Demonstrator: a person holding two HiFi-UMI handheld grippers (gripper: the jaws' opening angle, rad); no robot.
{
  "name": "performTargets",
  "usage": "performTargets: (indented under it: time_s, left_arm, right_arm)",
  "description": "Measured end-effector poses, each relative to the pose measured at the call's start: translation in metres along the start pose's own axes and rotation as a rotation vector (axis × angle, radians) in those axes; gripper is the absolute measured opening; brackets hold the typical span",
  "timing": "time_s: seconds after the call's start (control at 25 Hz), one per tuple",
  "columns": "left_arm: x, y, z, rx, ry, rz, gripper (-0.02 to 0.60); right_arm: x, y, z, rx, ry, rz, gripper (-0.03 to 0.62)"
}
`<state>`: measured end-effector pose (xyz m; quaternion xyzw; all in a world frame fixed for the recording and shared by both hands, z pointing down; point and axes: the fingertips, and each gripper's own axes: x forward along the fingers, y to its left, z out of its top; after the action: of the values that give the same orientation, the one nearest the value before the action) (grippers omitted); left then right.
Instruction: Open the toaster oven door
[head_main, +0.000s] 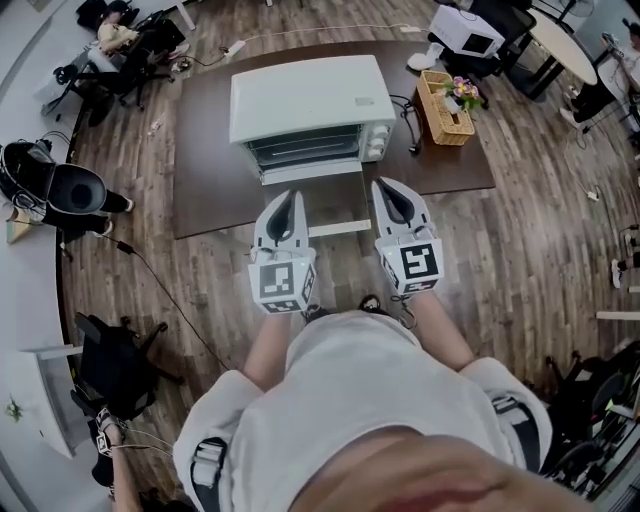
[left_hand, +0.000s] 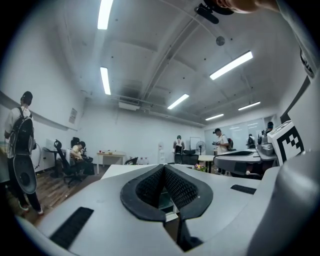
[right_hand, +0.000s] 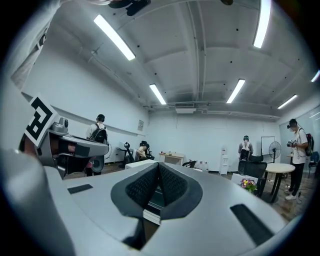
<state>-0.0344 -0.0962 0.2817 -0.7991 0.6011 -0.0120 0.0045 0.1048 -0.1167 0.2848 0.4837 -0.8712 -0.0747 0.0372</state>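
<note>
On the dark brown worktop (head_main: 205, 170), toward its far half: white toaster oven (head_main: 305, 100), knobs (head_main: 378, 146) at the right of its front, door (head_main: 330, 200) already down flat toward the person, pale handle bar (head_main: 340, 229) along its near edge. On the same worktop, to the right of the oven and apart from it: wicker basket (head_main: 440, 125) with small flowers (head_main: 462, 92) inside, black cable (head_main: 405, 108) looped between the two.

Held side by side in front of the person, pointing at the oven: left tongs (head_main: 288, 197) over the door's left edge, right tongs (head_main: 384, 186) over its right edge. Touching the door or clear of it: cannot tell from the head view.

In the left gripper view, left tongs (left_hand: 164, 166) pressed together, black ribbed pads (left_hand: 150, 187) meeting at the tips, nothing pinched; only a sliver of the oven showing below, through the gap behind the tips, and its white top stretching away beyond. In the right gripper view, right tongs (right_hand: 158, 165) pressed together the same way, pads (right_hand: 172, 185) tip to tip, empty, the oven again glimpsed underneath.

Around the worktop: wood-plank floor (head_main: 520, 230), office chairs, a seated person (head_main: 115, 38) at the far left, a round table (head_main: 565, 45) at the far right
</note>
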Motion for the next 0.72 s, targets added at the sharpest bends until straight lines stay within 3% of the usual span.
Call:
performTargets:
  time_s: [0.72]
  left_arm:
    - [0.002,-0.01,-0.013,0.003,0.025,-0.022,0.018]
  right_arm:
    - [-0.006,-0.002,-0.006,0.037,-0.006,-0.009,-0.002]
